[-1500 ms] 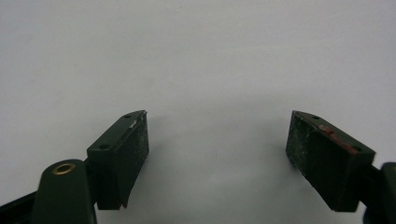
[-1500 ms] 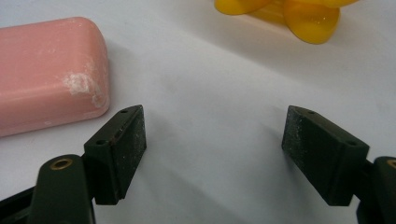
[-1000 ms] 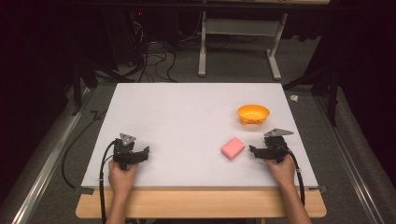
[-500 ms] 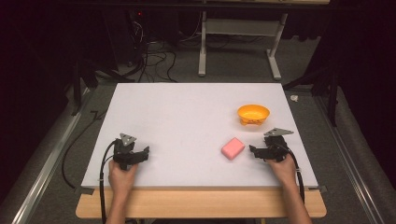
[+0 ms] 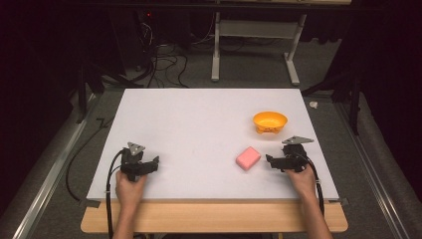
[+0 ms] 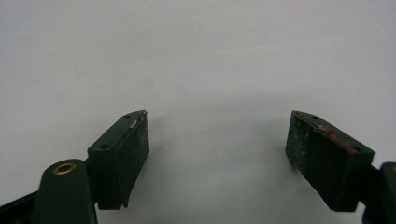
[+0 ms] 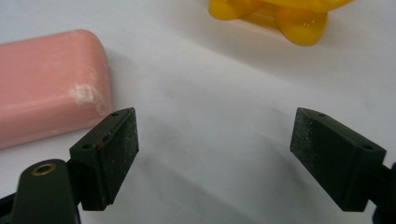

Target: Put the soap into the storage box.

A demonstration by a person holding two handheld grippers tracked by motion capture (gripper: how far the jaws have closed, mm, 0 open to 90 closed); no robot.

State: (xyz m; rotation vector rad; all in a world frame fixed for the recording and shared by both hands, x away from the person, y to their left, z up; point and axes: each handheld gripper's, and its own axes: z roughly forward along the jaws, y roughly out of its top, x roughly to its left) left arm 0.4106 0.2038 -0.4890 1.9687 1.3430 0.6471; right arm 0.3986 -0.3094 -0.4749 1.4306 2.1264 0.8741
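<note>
Step in hand: approach to pink soap bar (image 5: pixel 248 158), lying flat on white tabletop (image 5: pixel 199 124), just left of right gripper (image 5: pixel 269 160), jaws spread, empty. Left gripper (image 5: pixel 155 163) spread, idle. Next: jaws around bar. Bar smooth, rounded, scuffed; yellow plastic bowl (image 5: pixel 270 121) glossy, footed, nearby.

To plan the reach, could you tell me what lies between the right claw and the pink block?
Only bare white table separates the right claw from the pink block, per the high view.

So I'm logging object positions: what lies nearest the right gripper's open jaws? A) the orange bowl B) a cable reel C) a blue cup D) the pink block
D: the pink block lies just beside one jaw of the right gripper, while the orange bowl sits farther off.
</note>
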